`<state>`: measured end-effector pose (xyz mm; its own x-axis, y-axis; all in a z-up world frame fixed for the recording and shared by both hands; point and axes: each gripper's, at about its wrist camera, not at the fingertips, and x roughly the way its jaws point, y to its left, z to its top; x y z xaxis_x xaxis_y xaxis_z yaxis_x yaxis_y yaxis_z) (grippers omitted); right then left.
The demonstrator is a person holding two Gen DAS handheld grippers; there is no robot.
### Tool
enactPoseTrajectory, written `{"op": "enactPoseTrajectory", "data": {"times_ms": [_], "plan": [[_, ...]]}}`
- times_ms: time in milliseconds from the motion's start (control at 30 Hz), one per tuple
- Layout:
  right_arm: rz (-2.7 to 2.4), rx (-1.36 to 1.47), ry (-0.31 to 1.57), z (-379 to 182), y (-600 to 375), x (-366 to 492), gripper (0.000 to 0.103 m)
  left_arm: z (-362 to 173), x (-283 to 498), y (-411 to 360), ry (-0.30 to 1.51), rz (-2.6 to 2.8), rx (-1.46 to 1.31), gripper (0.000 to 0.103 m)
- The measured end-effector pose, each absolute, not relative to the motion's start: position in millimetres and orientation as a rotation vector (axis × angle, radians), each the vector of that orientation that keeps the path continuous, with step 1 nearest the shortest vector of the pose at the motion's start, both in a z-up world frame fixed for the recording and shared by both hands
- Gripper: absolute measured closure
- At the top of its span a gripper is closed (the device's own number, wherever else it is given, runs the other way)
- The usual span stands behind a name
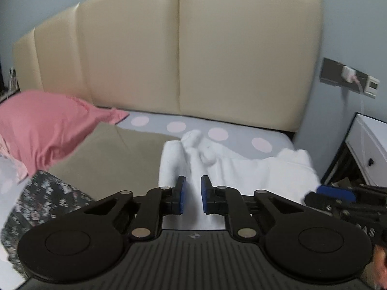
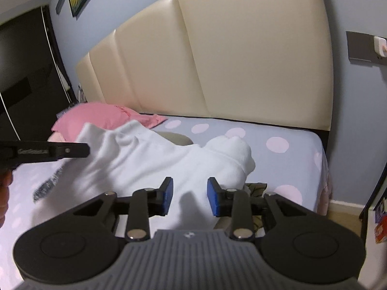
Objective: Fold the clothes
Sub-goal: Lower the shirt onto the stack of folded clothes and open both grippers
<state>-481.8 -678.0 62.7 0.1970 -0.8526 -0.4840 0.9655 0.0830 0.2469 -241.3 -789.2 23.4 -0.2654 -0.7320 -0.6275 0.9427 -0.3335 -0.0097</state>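
A white fleece garment (image 1: 241, 169) lies spread on the bed; it also shows in the right wrist view (image 2: 157, 159). My left gripper (image 1: 193, 193) is open just above its near part, with white cloth showing between the blue pads. My right gripper (image 2: 189, 195) is open over the garment's near right part, nothing between the pads. The right gripper also shows at the right edge of the left wrist view (image 1: 338, 195). The left gripper shows at the left of the right wrist view (image 2: 60, 151), by the garment's far left corner.
The bed has a lilac sheet with pink dots (image 2: 278, 145) and a cream padded headboard (image 1: 193, 55). A pink pillow (image 1: 41, 125), a beige cloth (image 1: 116, 154) and a dark floral cloth (image 1: 43, 198) lie at the left. A white nightstand (image 1: 367, 145) stands at the right.
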Motion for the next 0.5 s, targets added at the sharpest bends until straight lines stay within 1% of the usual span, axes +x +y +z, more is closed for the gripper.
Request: {"op": "enactPoseTrajectory", "data": {"times_ms": [33,100,233,333,500], "plan": [[-1.383,0.582,0.26,59,-685,-481,0.071,17,-243,-799,0.493,-1.814,0.647,0.096],[-1.391,0.638,0.283,50,-699,-486,0.072,4,-247,-816,0.538,-1.788,0.67,0.102],[-1.374,0.742,0.296,33,-723,-499,0.072,-20,-251,-848,0.616,-1.753,0.727,0.103],[-1.382,0.795,0.302,22,-737,-504,0.072,-31,-245,-865,0.713,-1.729,0.713,0.103],[-1.391,0.814,0.315,18,-748,-501,0.072,-36,-243,-864,0.725,-1.701,0.718,0.103]]}}
